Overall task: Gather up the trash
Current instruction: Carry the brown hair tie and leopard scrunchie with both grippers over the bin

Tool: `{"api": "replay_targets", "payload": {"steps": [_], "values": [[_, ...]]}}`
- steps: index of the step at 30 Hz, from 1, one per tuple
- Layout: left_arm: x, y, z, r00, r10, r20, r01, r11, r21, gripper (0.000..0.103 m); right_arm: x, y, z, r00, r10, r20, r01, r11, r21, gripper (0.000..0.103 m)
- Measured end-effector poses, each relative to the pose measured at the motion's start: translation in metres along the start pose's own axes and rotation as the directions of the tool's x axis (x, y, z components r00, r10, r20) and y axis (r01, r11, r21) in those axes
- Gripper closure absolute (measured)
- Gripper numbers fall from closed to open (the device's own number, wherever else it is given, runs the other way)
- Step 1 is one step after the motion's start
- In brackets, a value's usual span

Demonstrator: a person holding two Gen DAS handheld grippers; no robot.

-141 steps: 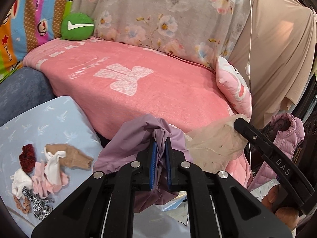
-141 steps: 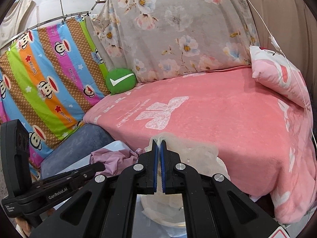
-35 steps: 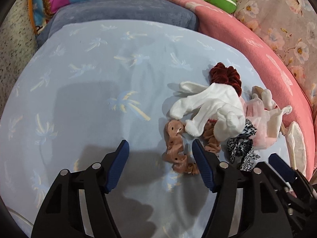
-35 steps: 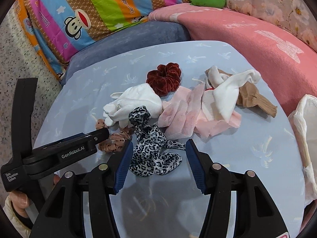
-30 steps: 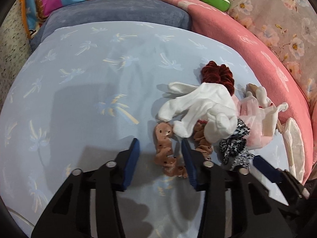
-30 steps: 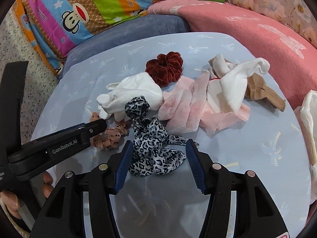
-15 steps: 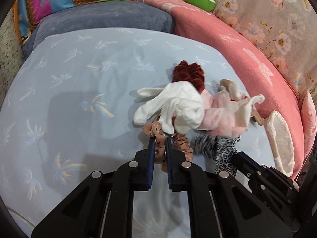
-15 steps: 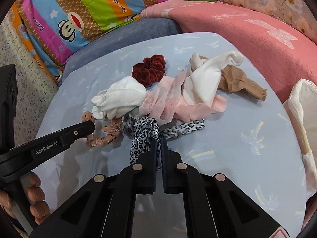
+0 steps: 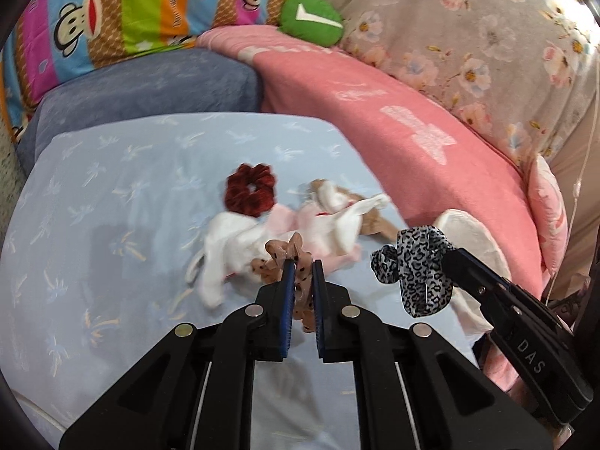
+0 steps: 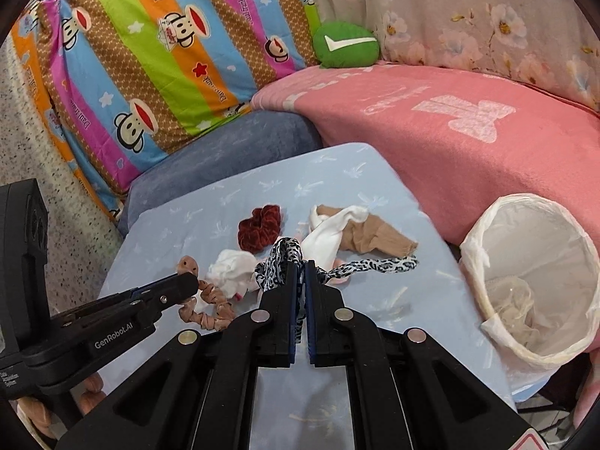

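A: Left wrist view first. How many hair ties?

B: Three. The left gripper (image 9: pixel 302 273), bottom centre, is clamped on a tan dotted scrunchie (image 9: pixel 296 262), whose long axis runs up the frame between the pads. The right gripper (image 9: pixel 448 258), entering from lower right, pinches a leopard-print scrunchie (image 9: pixel 416 266) that dangles downward. A dark red scrunchie (image 9: pixel 250 194) lies flat on the blue tabletop (image 9: pixel 112 187), just above the one heap of white, pink and tan cloth (image 9: pixel 300 228).

A: And the right wrist view?

B: The same three. The right gripper (image 10: pixel 302 266) is closed on the leopard-print scrunchie (image 10: pixel 279 262), one tail stretching rightward. The left gripper (image 10: pixel 191 283), at lower left, grips the tan dotted scrunchie (image 10: pixel 206 307), which trails right. One lined bin (image 10: pixel 532 273) stands at the right edge, mouth tilted toward the camera.
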State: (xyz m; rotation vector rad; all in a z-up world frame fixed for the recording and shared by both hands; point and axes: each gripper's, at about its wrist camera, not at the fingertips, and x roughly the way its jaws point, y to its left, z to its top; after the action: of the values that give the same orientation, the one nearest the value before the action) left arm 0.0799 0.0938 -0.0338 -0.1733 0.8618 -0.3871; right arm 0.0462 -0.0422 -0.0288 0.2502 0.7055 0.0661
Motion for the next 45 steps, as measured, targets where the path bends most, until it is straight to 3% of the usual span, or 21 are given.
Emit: {"api": "replay_targets", "payload": {"steps": [9, 20, 27, 42, 45], "values": [[-0.007, -0.056, 0.019, 0.995, -0.094, 0.040, 0.090, 0.991, 0.094, 0.093, -0.047, -0.047, 0.026, 0.991, -0.062, 0.115, 0.053, 0.995, 0.080, 0.099], [-0.002, -0.137, 0.037, 0.978, -0.204, 0.048, 0.188, 0.955, 0.231, 0.093, -0.100, -0.120, 0.043, 0.959, -0.186, 0.214, 0.149, 0.973, 0.176, 0.099], [0.005, -0.181, 0.040, 0.963, -0.270, 0.014, 0.255, 0.923, 0.289, 0.093, -0.123, -0.164, 0.038, 0.939, -0.251, 0.234, 0.194, 0.951, 0.240, 0.099], [0.028, -0.246, 0.033, 0.950, -0.307, -0.053, 0.303, 0.871, 0.386, 0.091, -0.146, -0.217, 0.032, 0.913, -0.327, 0.245, 0.241, 0.915, 0.323, 0.099], [0.035, -0.252, 0.033, 0.949, -0.309, -0.067, 0.311, 0.869, 0.384, 0.079, -0.145, -0.221, 0.032, 0.911, -0.334, 0.240, 0.248, 0.911, 0.329, 0.099]]}}
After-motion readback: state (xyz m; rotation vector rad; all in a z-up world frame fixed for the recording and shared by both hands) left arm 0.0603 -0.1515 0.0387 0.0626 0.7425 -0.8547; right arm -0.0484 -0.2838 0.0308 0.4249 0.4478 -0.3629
